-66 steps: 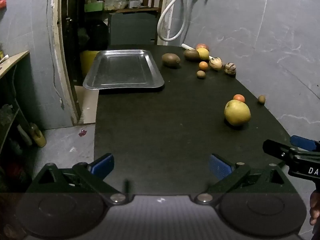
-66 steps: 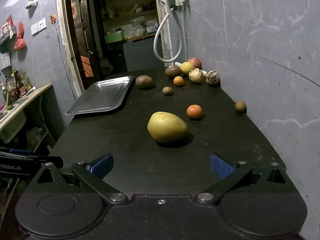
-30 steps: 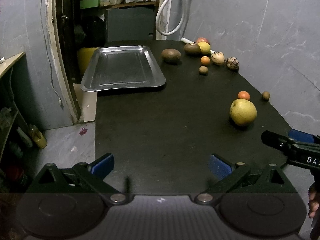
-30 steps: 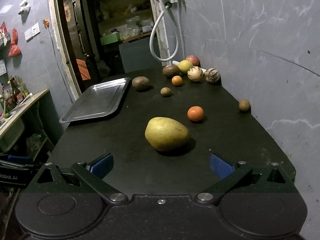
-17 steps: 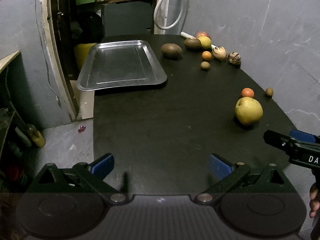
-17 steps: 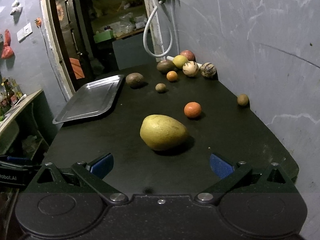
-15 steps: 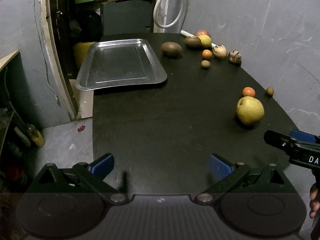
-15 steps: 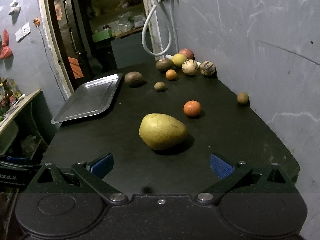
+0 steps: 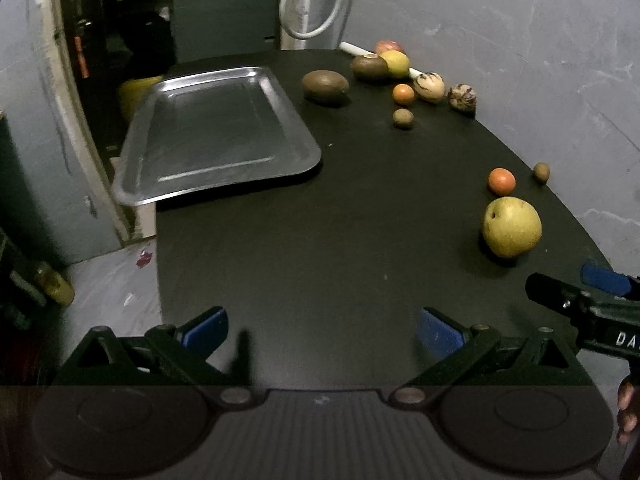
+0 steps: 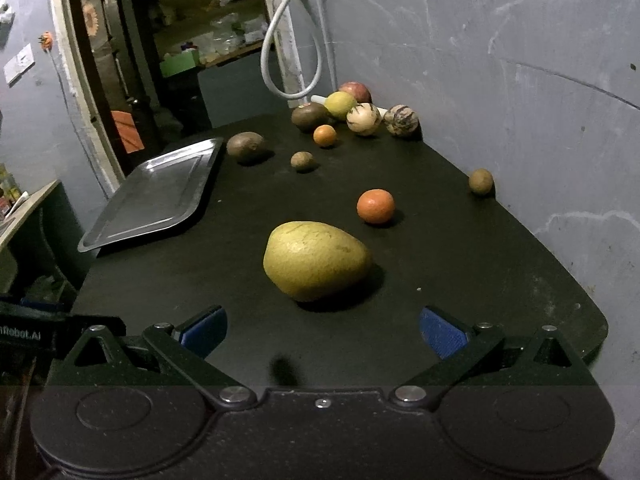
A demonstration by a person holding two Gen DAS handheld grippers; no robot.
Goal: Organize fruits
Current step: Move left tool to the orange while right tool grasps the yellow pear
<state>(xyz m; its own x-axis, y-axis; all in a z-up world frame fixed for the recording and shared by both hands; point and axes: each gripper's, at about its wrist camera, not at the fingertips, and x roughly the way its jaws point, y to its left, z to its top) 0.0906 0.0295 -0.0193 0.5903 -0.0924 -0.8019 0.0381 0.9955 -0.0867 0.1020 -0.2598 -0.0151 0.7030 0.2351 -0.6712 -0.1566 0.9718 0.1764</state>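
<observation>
A large yellow pear-shaped fruit (image 10: 316,260) lies on the black table (image 10: 460,248), just ahead of my right gripper (image 10: 322,330), which is open and empty. The fruit also shows in the left wrist view (image 9: 512,226). An orange (image 10: 376,206) and a small brown fruit (image 10: 481,181) lie behind it. Several more fruits (image 10: 352,114) cluster at the far end by the wall. An empty metal tray (image 9: 216,132) sits at the far left. My left gripper (image 9: 322,330) is open and empty above the table's near left part.
A brown oval fruit (image 9: 325,86) lies just right of the tray. A grey wall (image 10: 520,80) borders the table's right side. A white hose (image 10: 288,52) hangs at the back. The table's left edge drops to the floor (image 9: 116,280).
Both grippers have moved forward over the table. The yellow fruit looks larger and closer between the right gripper's fingers. Both stay open.
</observation>
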